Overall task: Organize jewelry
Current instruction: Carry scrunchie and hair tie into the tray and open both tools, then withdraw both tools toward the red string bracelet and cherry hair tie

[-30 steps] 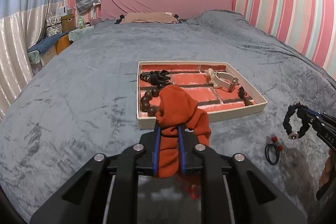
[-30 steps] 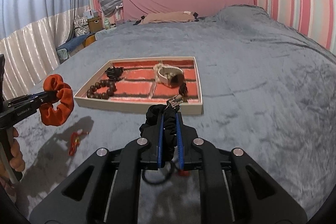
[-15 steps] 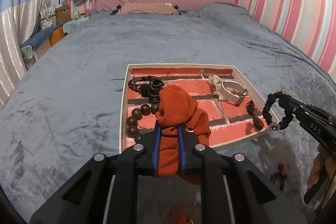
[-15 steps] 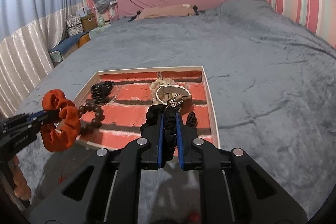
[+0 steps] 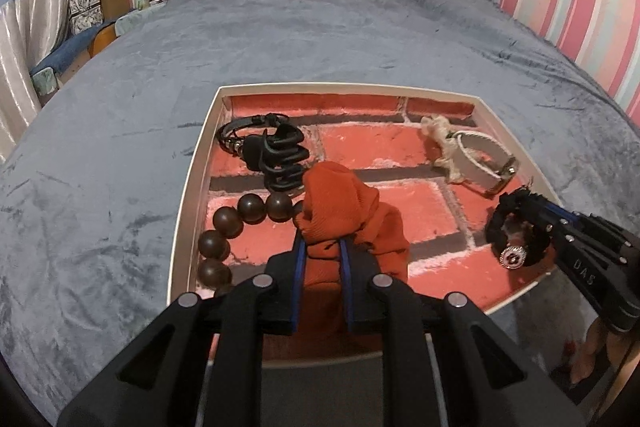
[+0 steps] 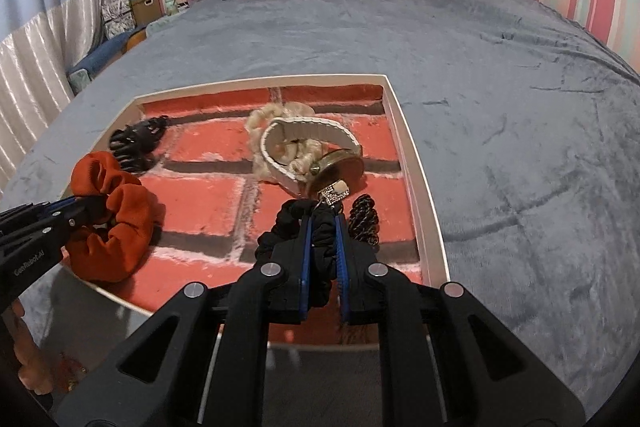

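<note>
- Left claw [image 5: 323,247] is clamped on the orange scrunchie [image 5: 344,215], lower centre of the left wrist frame, held over the near part of the tray [image 5: 192,195]
- Right claw [image 6: 323,231] is clamped on the black scrunchie [image 6: 288,227] with a small sparkly charm [image 6: 335,195] at its top, lower centre of the right wrist frame, over the tray's near right part
- In the left view we see the right claw [image 5: 520,223] at right of frame with the same black scrunchie and a round metal charm [image 5: 510,255]
- In the right view we see the left claw [image 6: 86,209] at left of frame
- Tray is white-rimmed with a red brick-print floor and sits on the grey bed [image 5: 120,87]
- In the tray: black hair clip [image 5: 280,159] upper left, dark wooden bead bracelet [image 5: 228,227] along the left wall, white strap watch [image 6: 312,151] on a cream braided cord [image 6: 260,123] upper right, dark chain piece [image 6: 363,219] just right of the right claw
</note>
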The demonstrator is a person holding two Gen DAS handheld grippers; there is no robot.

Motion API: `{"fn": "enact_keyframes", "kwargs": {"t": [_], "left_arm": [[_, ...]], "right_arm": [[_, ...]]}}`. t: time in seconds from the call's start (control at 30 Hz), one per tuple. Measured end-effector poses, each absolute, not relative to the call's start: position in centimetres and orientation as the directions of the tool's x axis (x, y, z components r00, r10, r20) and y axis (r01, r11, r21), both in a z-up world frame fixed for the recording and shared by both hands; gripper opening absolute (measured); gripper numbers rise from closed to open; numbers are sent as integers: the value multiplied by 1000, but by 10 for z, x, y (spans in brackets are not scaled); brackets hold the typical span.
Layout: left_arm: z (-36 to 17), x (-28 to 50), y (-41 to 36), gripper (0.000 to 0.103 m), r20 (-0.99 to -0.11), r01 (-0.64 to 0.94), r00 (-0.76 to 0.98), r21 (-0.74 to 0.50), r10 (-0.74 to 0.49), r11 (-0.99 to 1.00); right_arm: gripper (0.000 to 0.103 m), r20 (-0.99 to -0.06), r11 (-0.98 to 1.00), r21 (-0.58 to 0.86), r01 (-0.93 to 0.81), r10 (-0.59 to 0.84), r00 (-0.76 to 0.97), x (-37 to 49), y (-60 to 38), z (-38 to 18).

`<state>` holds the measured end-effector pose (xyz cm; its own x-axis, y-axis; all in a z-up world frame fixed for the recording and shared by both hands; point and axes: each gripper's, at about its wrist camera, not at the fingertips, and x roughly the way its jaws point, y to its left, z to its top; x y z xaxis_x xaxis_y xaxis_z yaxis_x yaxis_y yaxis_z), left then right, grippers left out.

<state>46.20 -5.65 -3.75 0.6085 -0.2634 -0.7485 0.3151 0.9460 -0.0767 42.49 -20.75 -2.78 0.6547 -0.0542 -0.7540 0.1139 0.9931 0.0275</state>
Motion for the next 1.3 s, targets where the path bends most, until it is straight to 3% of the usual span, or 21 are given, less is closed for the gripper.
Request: {"fn": "enact_keyframes", "kwargs": {"t": [0.23,0.4,0.47,0.63,0.7,0.87,1.03,1.1,1.3], "left_arm": [[-41,474,-61,20,-754,311,610,-55,-244,949],[-43,475,-58,37,-760,307,607,-47,-233,951],[-45,475,-57,42,-762,299,609,-35,-219,954],[-44,469,-46,46,-764,289,607,-43,-218,956],[-40,463,-41,58,-761,282,612,-46,-216,958],[-25,439,-24,65,-736,273,640,-51,-221,961],[-11,411,-5,77,-712,260,665,-64,-227,963],[-6,399,2,84,-705,254,674,-64,-223,965],[3,364,15,84,-680,236,704,-53,-208,970]], "right_arm": [[12,-776,993,-8,114,-79,625,442,-210,-39],[15,-788,994,-21,106,-82,610,444,-206,-44],[20,-788,994,-21,103,-80,611,443,-205,-43],[52,-767,995,-35,94,-87,636,436,-202,-31],[62,-758,995,-23,94,-79,647,430,-204,-24],[75,-737,996,-21,83,-72,672,412,-203,-8],[96,-697,996,-48,78,-89,711,383,-199,10],[99,-676,995,-59,81,-100,730,368,-198,17],[99,-652,994,-70,83,-109,750,326,-198,31]]}}
